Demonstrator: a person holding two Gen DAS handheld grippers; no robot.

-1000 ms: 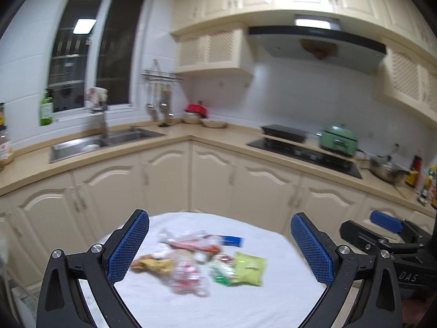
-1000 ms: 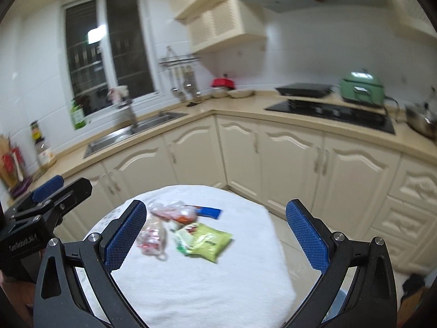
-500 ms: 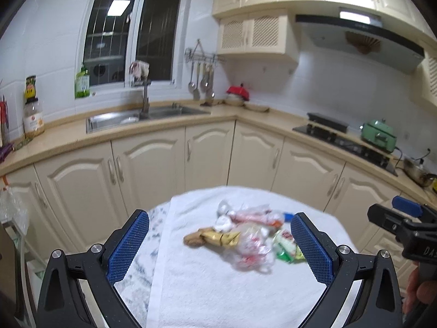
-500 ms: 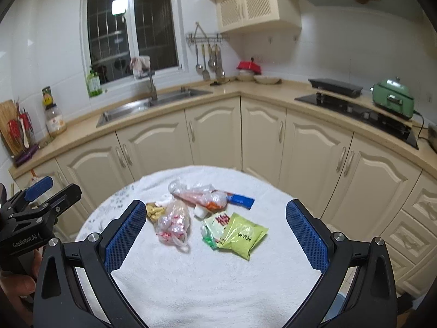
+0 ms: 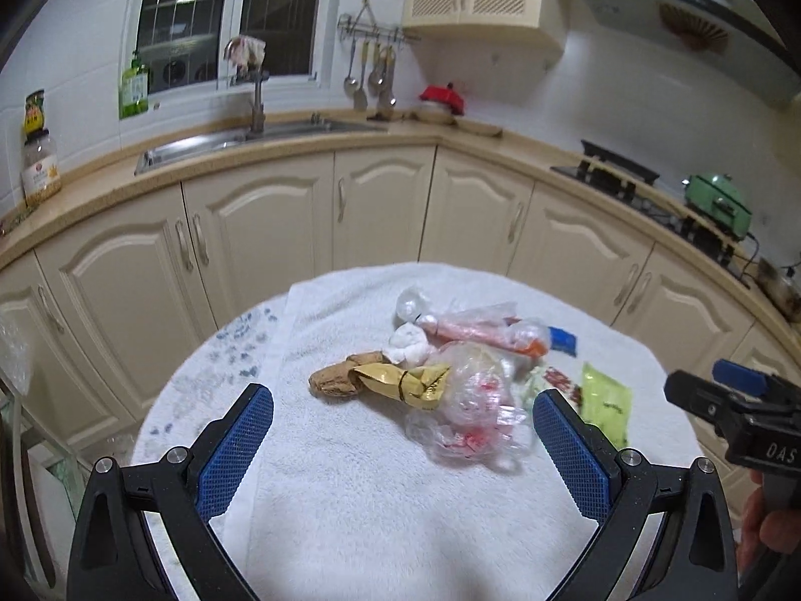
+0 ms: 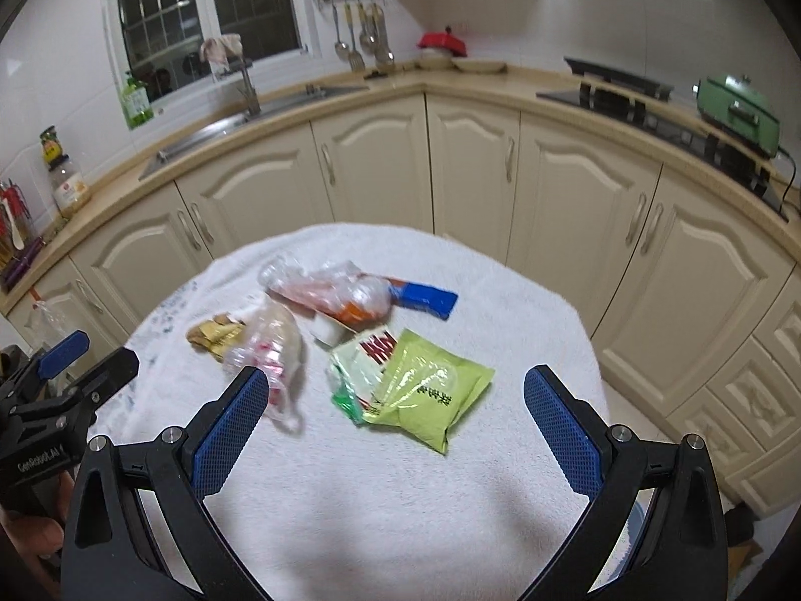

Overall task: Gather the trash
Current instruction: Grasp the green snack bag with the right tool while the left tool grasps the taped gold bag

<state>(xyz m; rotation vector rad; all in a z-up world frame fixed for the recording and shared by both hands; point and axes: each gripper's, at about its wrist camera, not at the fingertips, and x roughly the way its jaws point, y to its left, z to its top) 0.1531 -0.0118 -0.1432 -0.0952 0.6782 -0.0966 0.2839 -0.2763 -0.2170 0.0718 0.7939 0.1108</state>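
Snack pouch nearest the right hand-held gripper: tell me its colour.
Lime green snack pouch, clearest in the right wrist view.

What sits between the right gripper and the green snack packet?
Nothing visible: the right gripper is open just above the white towel, and the green snack packet lies straight ahead between its fingers, uncovered.

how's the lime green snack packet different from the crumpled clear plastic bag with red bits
The lime green snack packet is opaque and lies fairly flat, with dark print on its face; the crumpled clear plastic bag with red bits is see-through, puffed up and wrinkled. The packet sits nearer the right side of the pile, while the bag sits to the left beside a gold wrapper. Both rest on the white towel, untouched by either hand-held gripper.
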